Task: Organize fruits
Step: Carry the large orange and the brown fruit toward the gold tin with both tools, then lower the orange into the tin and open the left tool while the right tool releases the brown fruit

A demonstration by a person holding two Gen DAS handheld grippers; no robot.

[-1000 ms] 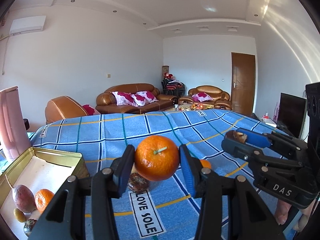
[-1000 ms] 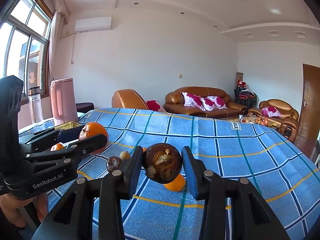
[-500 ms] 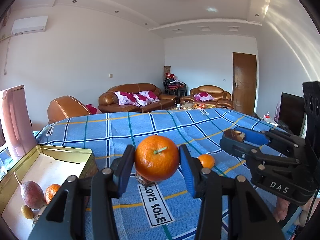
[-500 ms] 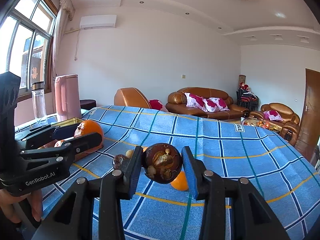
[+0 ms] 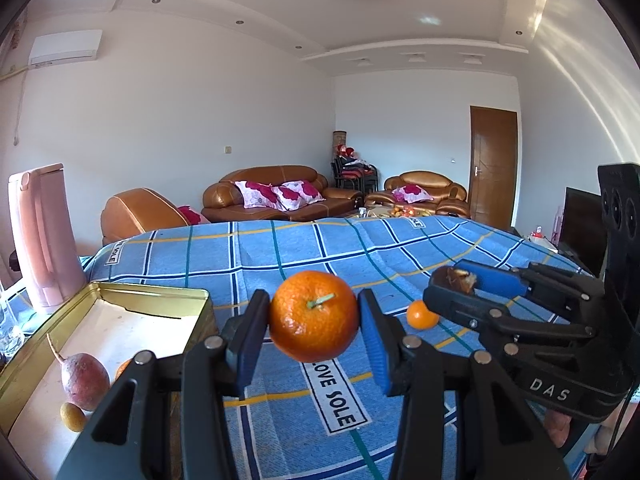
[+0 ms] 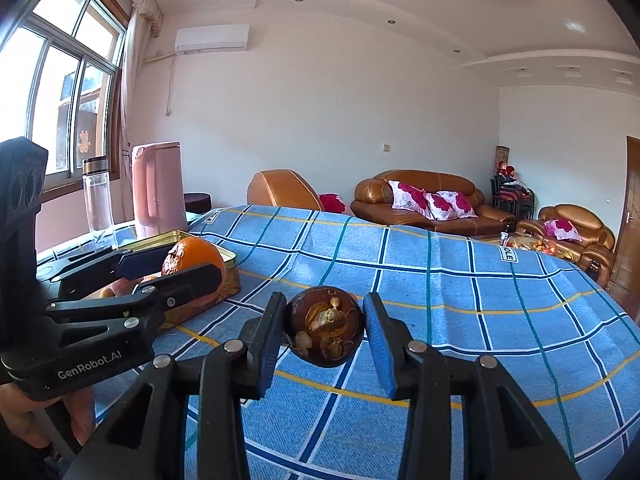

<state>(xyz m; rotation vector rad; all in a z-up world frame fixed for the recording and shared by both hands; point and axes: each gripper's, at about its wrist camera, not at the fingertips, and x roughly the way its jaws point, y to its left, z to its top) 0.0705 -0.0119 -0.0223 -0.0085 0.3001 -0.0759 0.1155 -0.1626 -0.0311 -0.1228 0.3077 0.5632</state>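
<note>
So this looks roughly halfway. The shallow gold metal tin [image 5: 120, 296] at about 9 o'clock in the left view already has some fruit in it: a reddish-purple fruit with a long stem [image 5: 85, 380], a little yellow-green round fruit [image 5: 73, 417] and a bit of orange fruit peeking out behind the claw arm.

Both claws are loaded. The left claw [image 5: 314, 316] is clamped on a big round orange mandarin with a short green stem [image 5: 314, 316], held up off the blue checked tablecloth [image 5: 280, 256], just right of the tin. The right claw [image 6: 326, 332] is pinched tight on a dark brown round mangosteen-looking fruit [image 6: 326, 332], over the surface at about 3 o'clock from the tin.

Still left, I'd say: dropping both of those in, plus one small orange tangerine [image 5: 422, 314] sitting loose on the cloth at 2 o'clock from the mandarin.

Readable text: "LOVE SOLE" on a white cloth label [image 5: 334, 394], "DAS" on the right claw's body, "GenRobot.AI" on the left one's.
</note>
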